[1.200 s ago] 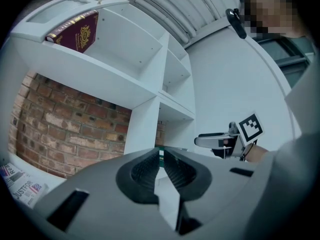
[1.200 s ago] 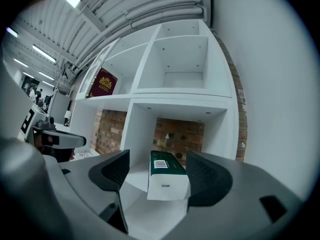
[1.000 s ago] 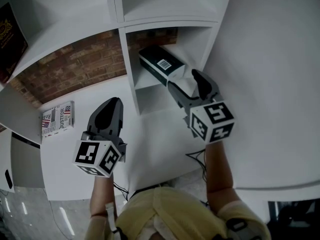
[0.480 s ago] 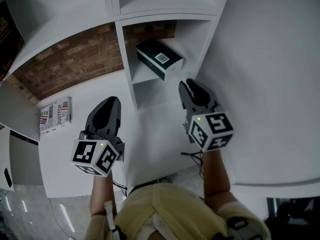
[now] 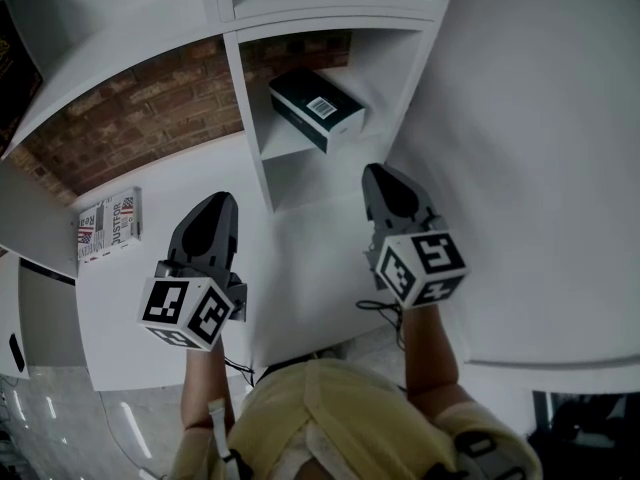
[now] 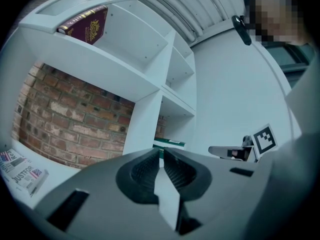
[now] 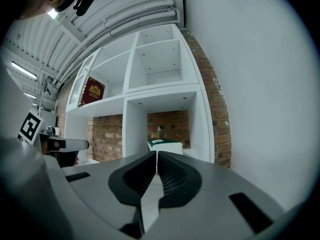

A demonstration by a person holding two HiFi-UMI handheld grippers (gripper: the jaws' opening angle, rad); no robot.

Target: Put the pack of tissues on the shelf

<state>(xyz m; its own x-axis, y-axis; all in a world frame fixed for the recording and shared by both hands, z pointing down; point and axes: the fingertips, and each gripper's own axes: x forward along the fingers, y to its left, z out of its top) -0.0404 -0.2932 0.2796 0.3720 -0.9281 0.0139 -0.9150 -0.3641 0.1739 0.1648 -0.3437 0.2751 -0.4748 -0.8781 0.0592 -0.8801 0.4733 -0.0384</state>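
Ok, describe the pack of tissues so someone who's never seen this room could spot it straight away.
Find the white shelf unit against the brick wall. In its right-hand column, one cubby shows brick behind; the pack of tissues lies there. It is a dark green box with a white barcode label, unlike the maroon book up left.

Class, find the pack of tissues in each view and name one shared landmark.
Head view: pack of tissues upper centre, on the shelf.
Left gripper view: pack of tissues at centre, above the jaws.
Right gripper view: pack of tissues at centre, above the jaws.
Shared landmark: brick wall.
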